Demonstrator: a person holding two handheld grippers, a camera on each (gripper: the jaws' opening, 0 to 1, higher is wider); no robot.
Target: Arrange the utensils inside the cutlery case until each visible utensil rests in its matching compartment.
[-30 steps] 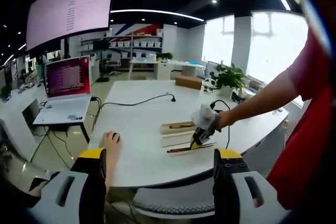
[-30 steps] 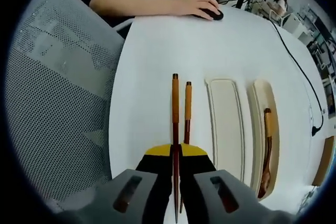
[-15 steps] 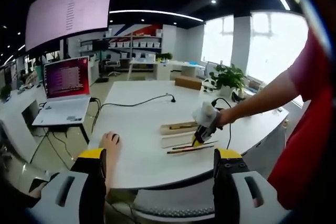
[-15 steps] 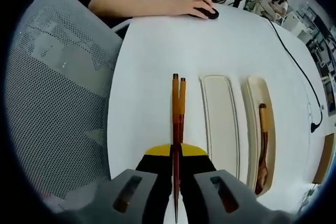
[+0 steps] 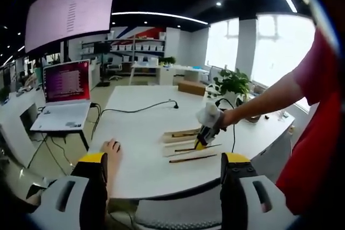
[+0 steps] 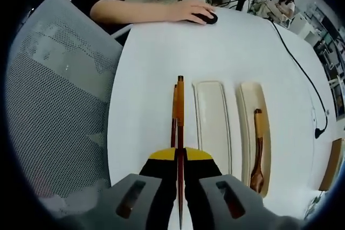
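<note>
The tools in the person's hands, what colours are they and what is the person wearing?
Each tool has two grey jaws with slot cut-outs, black ends and yellow tips: the left tool and the right tool. From afar, the right tool's body looks white. The person wears a red short sleeve.

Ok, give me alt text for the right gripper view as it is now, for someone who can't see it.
The right gripper is shut on one chopstick above a white table, with a second chopstick lying just beneath it. To the right sit an empty case half and a case half holding a wooden spoon; a mesh chair stands at left.
</note>
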